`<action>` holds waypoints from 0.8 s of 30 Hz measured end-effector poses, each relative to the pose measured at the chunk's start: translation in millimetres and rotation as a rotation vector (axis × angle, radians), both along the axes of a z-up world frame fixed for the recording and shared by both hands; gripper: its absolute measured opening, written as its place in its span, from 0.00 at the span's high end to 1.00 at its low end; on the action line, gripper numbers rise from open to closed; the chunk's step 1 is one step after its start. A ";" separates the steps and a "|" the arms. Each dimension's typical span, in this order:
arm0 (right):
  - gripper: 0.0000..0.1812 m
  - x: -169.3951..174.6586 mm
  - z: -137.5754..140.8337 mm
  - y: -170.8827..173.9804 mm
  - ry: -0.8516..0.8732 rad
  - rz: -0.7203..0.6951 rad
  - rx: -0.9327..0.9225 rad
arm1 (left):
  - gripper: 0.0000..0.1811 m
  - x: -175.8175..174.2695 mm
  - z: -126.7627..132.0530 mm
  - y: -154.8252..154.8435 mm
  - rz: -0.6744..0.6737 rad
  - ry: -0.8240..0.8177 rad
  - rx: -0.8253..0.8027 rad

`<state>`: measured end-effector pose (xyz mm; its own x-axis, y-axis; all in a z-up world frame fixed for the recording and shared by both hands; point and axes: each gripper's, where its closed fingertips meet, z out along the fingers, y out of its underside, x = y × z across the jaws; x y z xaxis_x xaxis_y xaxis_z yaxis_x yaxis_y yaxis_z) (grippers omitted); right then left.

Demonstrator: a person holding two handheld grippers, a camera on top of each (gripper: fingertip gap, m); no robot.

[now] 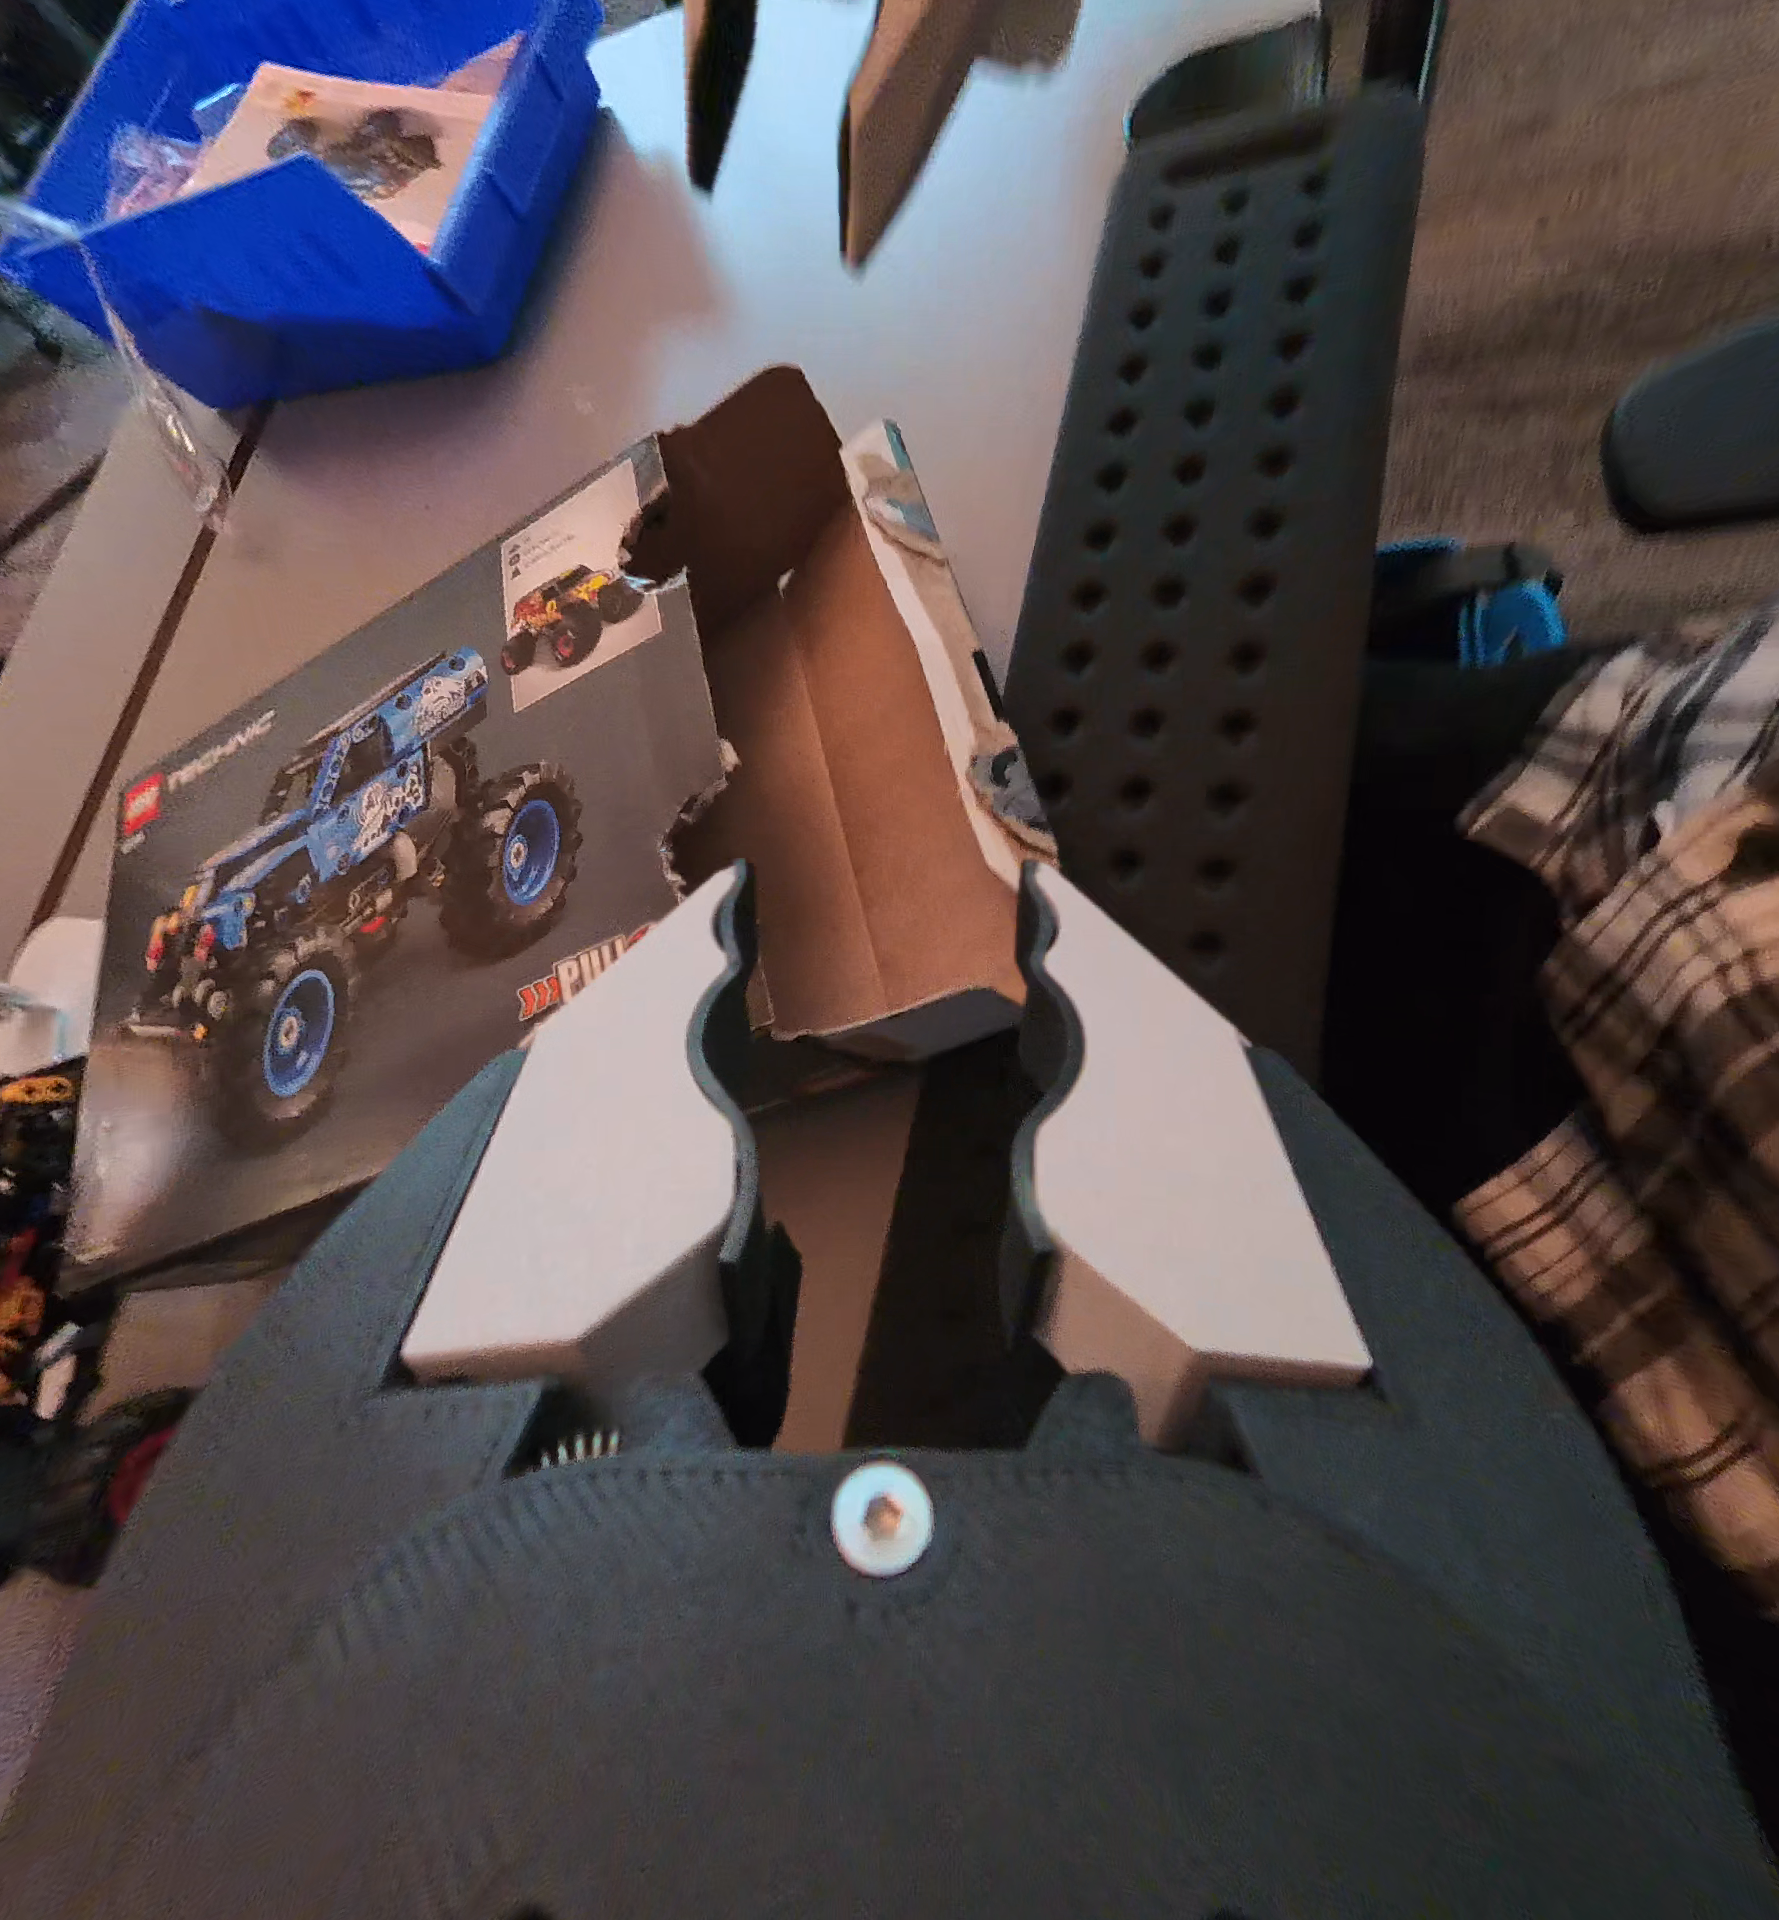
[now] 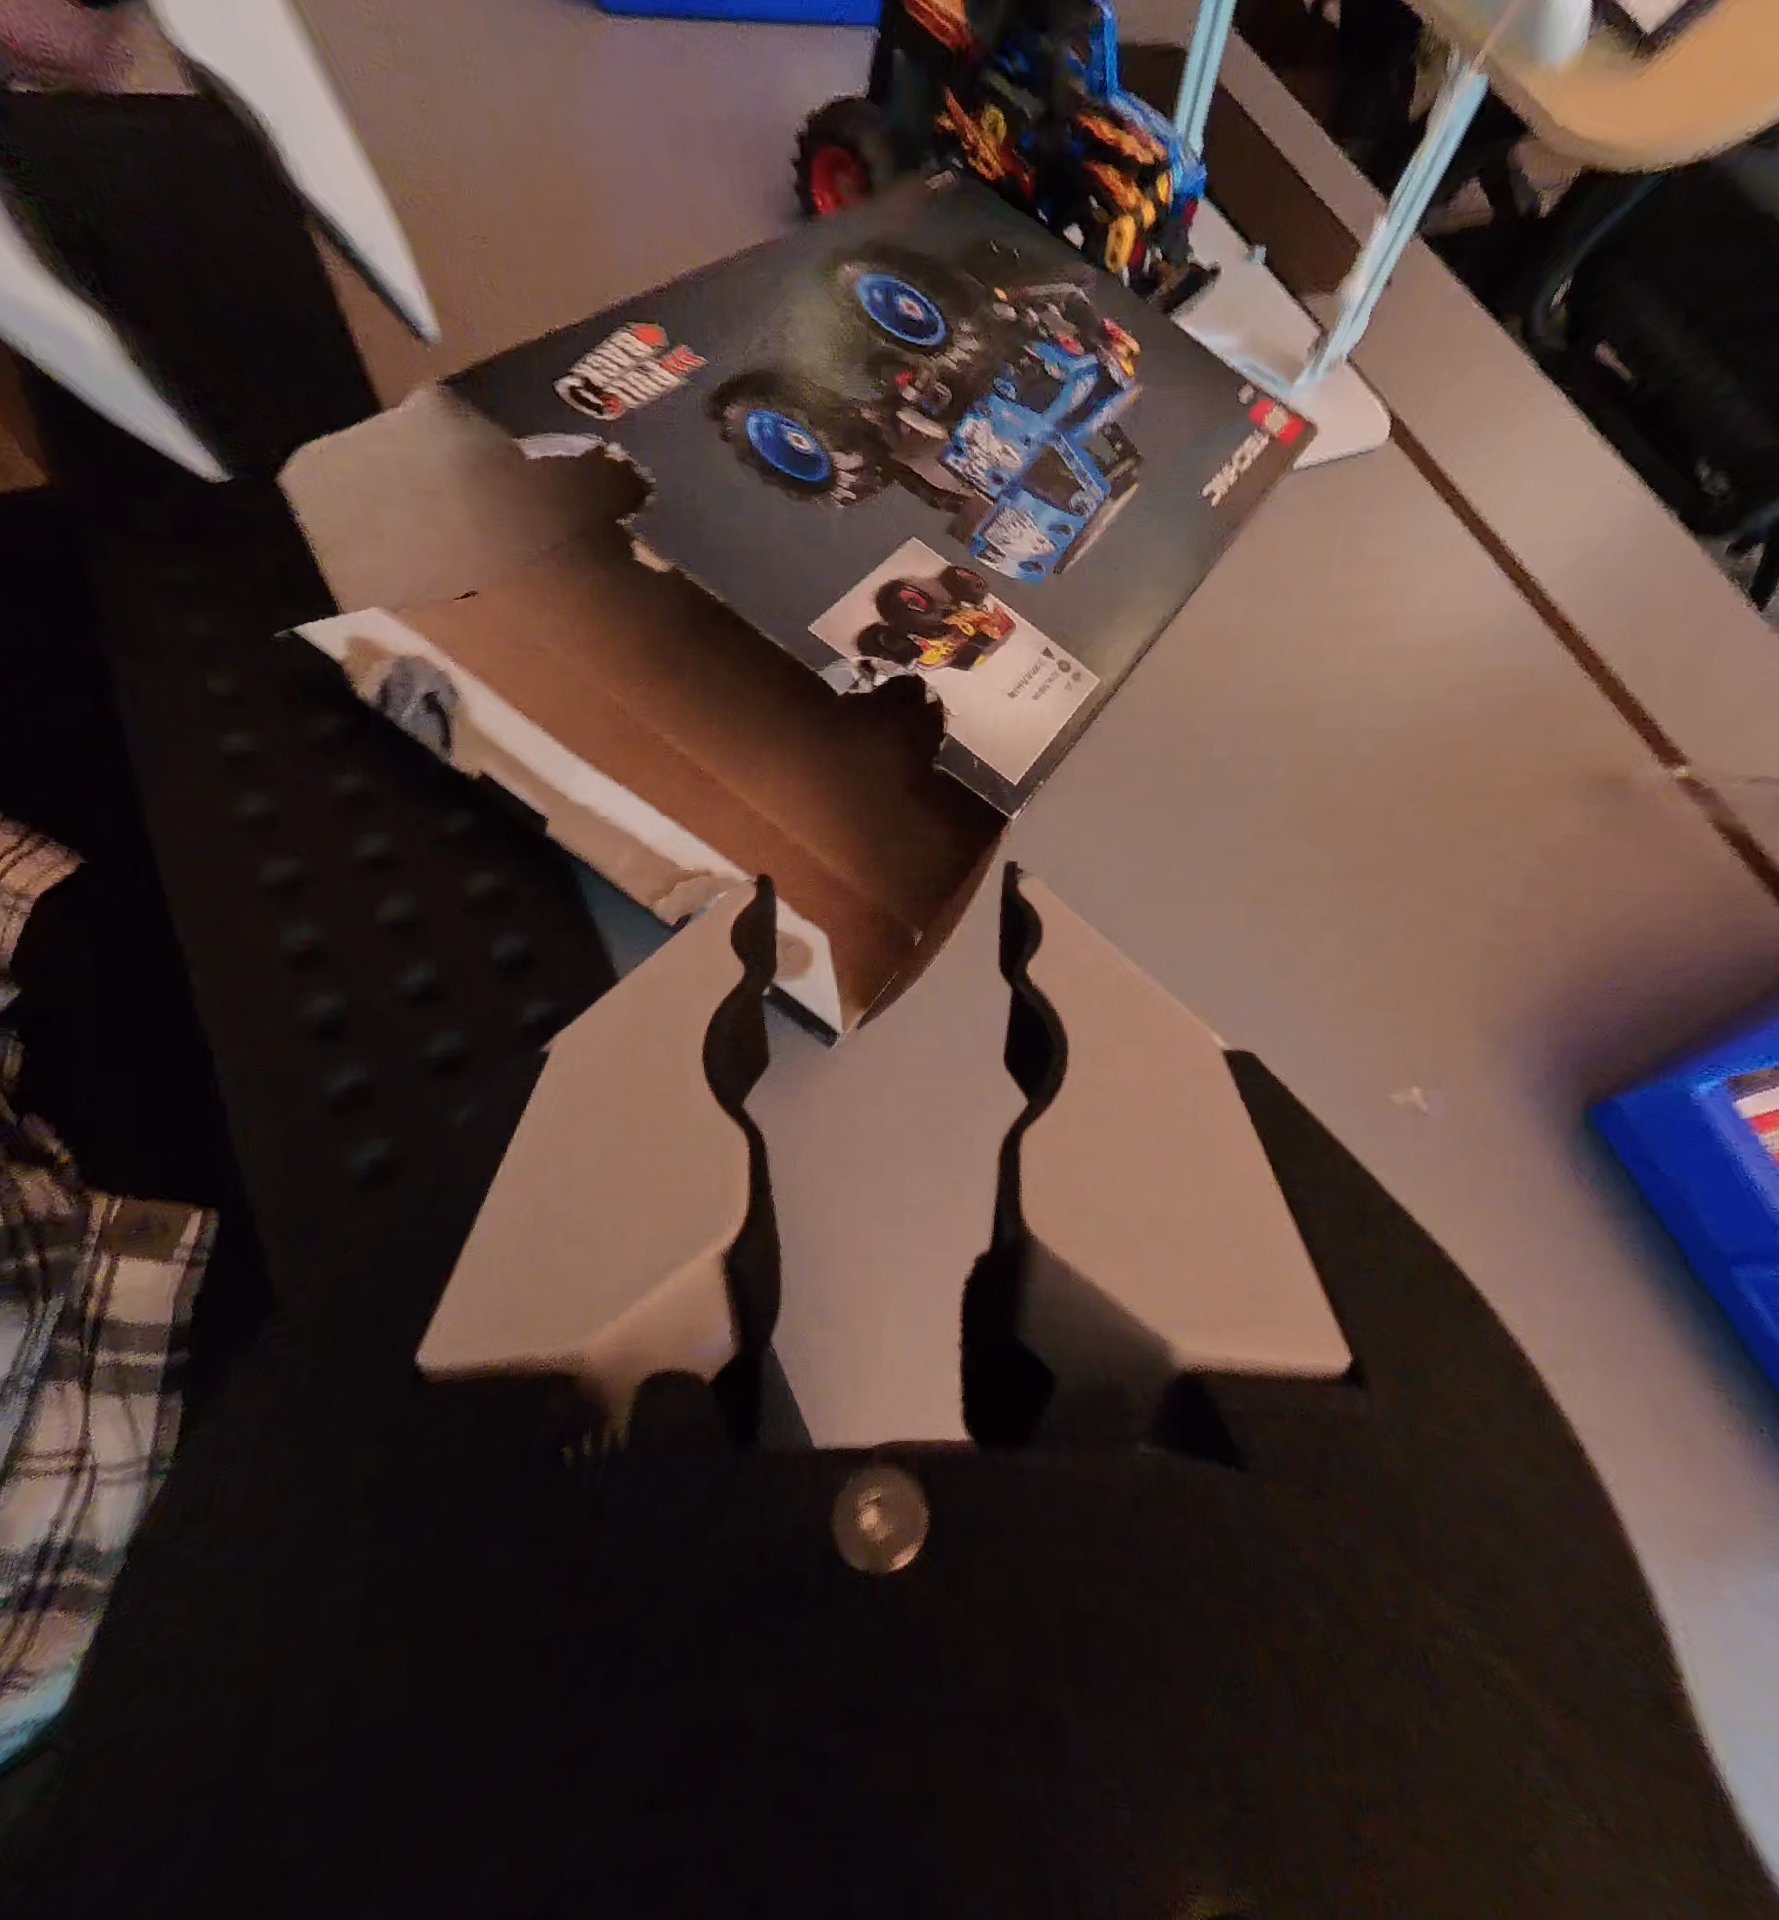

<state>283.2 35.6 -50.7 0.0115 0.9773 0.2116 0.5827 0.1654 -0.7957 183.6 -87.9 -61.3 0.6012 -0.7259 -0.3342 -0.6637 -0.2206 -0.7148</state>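
Observation:
A toy box with a blue monster truck printed on it lies flat on the grey table. Its end is torn open and shows brown cardboard inside. My left gripper is open, and the near corner of the box's open end sits between its fingertips. In the right wrist view the same box lies ahead. My right gripper is open and empty, with its left fingertip right at the corner of the box's open end. The left gripper's pale fingers show at the top left.
A blue bin holding a booklet stands at the back left; it also shows in the right wrist view. A built toy truck stands beyond the box beside a pale stand. A black perforated chair back and plaid cloth are beside the table.

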 end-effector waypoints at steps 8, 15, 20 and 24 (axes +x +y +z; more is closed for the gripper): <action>0.96 -16.7 -62.7 26.9 -0.142 -0.070 -0.062 | 0.61 -10.0 -25.5 15.6 0.375 -0.174 -0.072; 0.99 -6.4 -62.8 38.6 -0.169 -0.049 -0.046 | 0.78 -36.9 -27.4 14.7 0.457 -0.114 -0.037; 0.99 -8.4 -61.1 32.5 -0.170 -0.030 -0.028 | 0.68 -25.5 -34.0 6.8 0.427 -0.200 -0.104; 0.99 -6.2 -63.1 36.4 -0.171 -0.040 -0.026 | 0.72 -21.5 -36.7 5.6 0.399 -0.216 -0.144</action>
